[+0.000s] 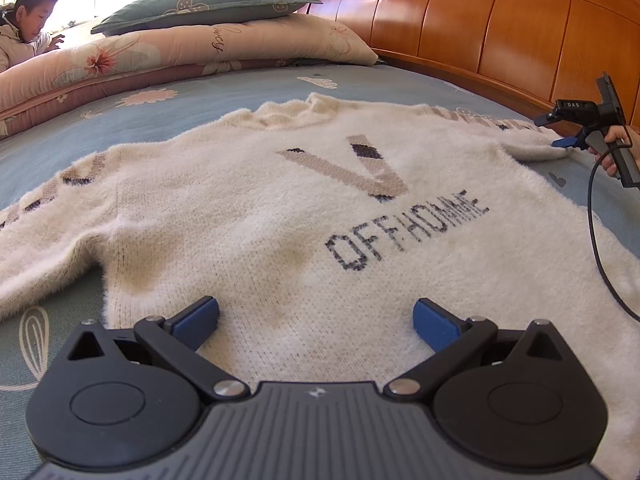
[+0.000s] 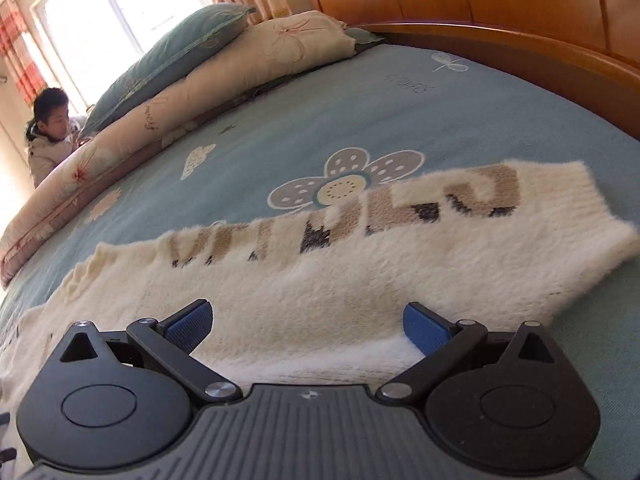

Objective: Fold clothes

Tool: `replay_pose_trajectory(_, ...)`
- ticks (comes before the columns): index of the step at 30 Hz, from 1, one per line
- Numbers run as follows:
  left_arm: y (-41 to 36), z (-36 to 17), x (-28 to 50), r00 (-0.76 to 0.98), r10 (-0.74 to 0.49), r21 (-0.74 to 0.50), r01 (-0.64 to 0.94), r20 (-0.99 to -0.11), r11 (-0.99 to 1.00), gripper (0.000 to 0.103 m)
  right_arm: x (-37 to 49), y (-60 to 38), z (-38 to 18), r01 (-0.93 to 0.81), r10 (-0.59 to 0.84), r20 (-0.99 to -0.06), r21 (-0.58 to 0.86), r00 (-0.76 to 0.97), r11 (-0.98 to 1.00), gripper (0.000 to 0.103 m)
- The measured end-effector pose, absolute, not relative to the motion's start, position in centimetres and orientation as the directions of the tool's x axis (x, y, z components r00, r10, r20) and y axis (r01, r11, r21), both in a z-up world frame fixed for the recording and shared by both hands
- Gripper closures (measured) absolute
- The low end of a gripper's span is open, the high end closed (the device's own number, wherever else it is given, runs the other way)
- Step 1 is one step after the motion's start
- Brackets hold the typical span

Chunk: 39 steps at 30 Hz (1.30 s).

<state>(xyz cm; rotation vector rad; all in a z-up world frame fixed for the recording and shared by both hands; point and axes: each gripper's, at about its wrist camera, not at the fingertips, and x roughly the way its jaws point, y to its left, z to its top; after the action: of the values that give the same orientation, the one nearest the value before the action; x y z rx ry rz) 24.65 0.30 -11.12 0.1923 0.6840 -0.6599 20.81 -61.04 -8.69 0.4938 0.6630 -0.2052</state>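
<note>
A fluffy cream sweater [image 1: 280, 216] with a tan V and dark lettering lies flat, front up, on the blue bedspread [image 1: 200, 80]. My left gripper [image 1: 316, 322] hovers open over its hem, blue pads [image 1: 198, 320] spread wide with nothing between them. The right gripper [image 1: 560, 132] shows at the far right of the left wrist view, held by a hand, beside the sweater's right sleeve. In the right wrist view that sleeve [image 2: 360, 248], patterned with tan letters, stretches out on the bed, and my right gripper [image 2: 308, 324] stands open just above its near edge.
A folded floral quilt [image 1: 160, 60] and a green pillow [image 1: 208, 4] are stacked at the far side of the bed. The orange wooden headboard [image 1: 500, 28] runs along the right. A person [image 1: 24, 28] leans at the bed's far-left edge. A black cable [image 1: 596, 232] crosses the sweater's right side.
</note>
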Motion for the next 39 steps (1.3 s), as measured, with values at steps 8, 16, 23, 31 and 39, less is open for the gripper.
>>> replay_pose_trajectory(8,0.2,-11.2,24.6,0.585,-0.5,-0.044,0.62,-0.639,0.783,0.001,24.2,-61.0,-7.6,0.33,-0.033,-0.682,0.31,0.731,0.892,0.0)
replay_pose_trajectory(16,0.2,-11.2,24.6,0.586,-0.5,-0.046,0.62,-0.638,0.783,0.001,25.4,-61.2,-9.1,0.292,-0.086,-0.745,0.15,0.662,0.945,0.0)
replay_pose_trajectory(23,0.2,-11.2,24.6,0.586,-0.498,-0.042,0.62,-0.639,0.783,0.001,23.1,-64.6,-9.3,0.459,-0.14,-0.707,0.283,0.693,0.842,0.0)
replay_pose_trajectory(31,0.2,-11.2,24.6,0.586,-0.5,-0.045,0.62,-0.638,0.784,0.001,25.8,-60.6,-9.9,0.493,-0.312,-0.756,0.016,0.575,0.87,0.0)
replay_pose_trajectory(39,0.2,-11.2,24.7,0.586,-0.499,-0.043,0.62,-0.638,0.784,0.001,28.8,-59.7,-8.8,0.392,-0.255,-0.736,0.016,0.627,0.92,0.0)
